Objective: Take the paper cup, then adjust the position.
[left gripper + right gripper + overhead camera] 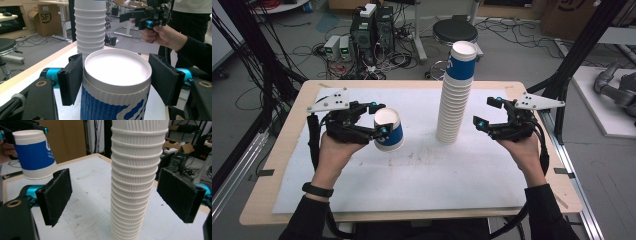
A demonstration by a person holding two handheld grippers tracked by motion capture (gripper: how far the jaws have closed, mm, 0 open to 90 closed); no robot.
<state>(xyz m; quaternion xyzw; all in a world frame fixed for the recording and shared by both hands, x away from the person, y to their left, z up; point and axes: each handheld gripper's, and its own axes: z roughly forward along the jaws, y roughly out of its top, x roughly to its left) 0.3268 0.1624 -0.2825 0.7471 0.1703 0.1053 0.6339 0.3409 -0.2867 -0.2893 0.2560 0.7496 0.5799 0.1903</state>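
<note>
High view: left gripper [379,120] level, jaws clamped on inverted blue cup [389,130] held just above white mat [412,170]; right gripper [488,114] jaws wide apart, near cup stack [455,95], bare mat between.

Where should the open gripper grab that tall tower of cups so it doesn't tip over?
Probably low on the stack of paper cups, straight in from the side. The right gripper already has its open jaws either side of the stack, pads apart from it. The stack is tall and narrow, standing upside down on the white mat, so a low grip on the ribbed rims should steady it. The left gripper holds a single blue-and-white cup.
</note>
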